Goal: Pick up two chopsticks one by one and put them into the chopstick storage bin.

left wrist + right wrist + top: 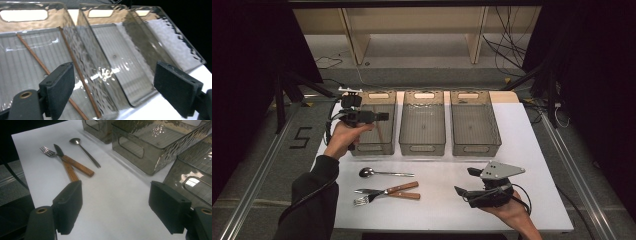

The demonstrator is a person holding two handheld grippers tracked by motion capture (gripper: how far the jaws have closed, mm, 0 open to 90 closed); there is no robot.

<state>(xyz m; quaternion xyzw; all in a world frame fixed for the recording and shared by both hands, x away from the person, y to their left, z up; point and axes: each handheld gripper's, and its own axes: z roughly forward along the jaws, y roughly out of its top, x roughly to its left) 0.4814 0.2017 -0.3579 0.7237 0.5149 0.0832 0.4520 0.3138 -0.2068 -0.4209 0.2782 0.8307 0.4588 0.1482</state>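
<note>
Left gripper [382,116] hovers over the leftmost smoky clear plastic bin [384,95], jaws released and empty — two thin brown chopsticks [77,70] lie inside. Right gripper [466,182] rests on the white table [442,210], jaws released — facing the wooden-handled fork [50,152].

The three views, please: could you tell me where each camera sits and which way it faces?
High view: above the person's side, looking forward and down on the table; forearms and both tongs show.
Left gripper view: on the left tongs, over the bins; open jaws show.
Right gripper view: on the right tongs, facing the cutlery.
Shared: the bins.
</note>
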